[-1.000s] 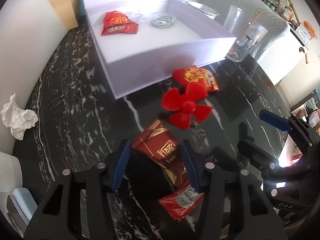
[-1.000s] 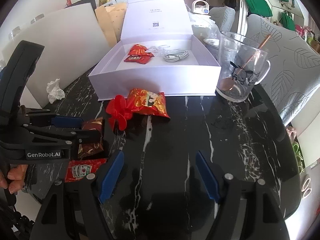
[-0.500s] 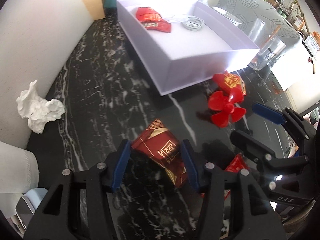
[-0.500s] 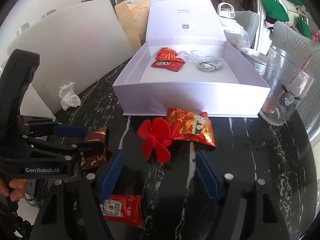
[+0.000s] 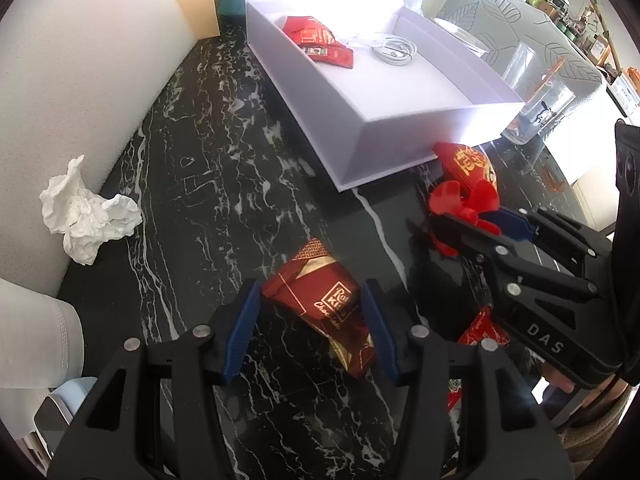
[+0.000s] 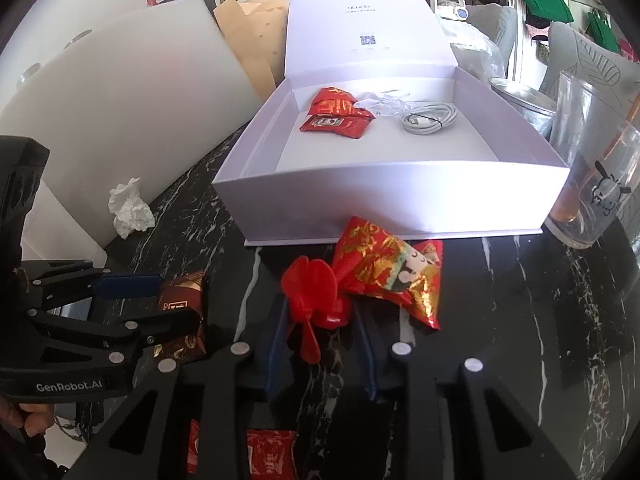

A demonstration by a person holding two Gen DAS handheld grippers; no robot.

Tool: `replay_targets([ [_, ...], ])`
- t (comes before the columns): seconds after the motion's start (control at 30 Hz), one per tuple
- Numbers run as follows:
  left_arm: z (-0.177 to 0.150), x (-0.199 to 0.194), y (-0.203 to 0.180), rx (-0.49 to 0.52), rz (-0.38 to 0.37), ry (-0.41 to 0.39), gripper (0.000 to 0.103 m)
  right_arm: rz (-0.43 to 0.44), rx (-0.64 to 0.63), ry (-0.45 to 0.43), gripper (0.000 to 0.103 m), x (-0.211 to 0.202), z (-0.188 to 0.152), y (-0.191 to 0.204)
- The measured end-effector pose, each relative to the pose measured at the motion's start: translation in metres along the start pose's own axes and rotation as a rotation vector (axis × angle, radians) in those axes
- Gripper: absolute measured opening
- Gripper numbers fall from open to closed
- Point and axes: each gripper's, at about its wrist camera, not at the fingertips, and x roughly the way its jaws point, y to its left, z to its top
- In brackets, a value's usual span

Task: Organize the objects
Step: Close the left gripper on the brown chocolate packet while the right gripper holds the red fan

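Note:
My left gripper (image 5: 312, 324) is shut on a dark red chocolate packet (image 5: 324, 312), its blue pads pressing both sides; the packet also shows in the right wrist view (image 6: 182, 316). My right gripper (image 6: 320, 344) has narrowed around a red plastic fan propeller (image 6: 316, 292), with the pads close on either side of it. A red and gold snack bag (image 6: 392, 268) lies beside the propeller, against the open white box (image 6: 392, 196). The box holds red packets (image 6: 336, 116) and a coiled white cable (image 6: 430, 118). A red ketchup sachet (image 6: 272, 454) lies under the right gripper.
A crumpled white tissue (image 5: 86, 212) lies at the left by a white foam board (image 5: 80, 60). A glass mug (image 6: 592, 184) with a spoon stands right of the box. The black marble table (image 5: 224, 168) carries everything.
My right gripper moved forward and left and narrowed around the red propeller. My left gripper kept the chocolate packet between its pads and turned slightly left.

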Motion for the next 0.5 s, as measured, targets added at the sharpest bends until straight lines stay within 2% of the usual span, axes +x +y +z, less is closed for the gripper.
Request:
replay_targets([
  [0.5, -0.019, -0.007, -0.029, 0.050, -0.022, -0.017, 0.050, -0.041, 0.033, -0.044, 0.031, -0.048, -0.039, -0.009],
])
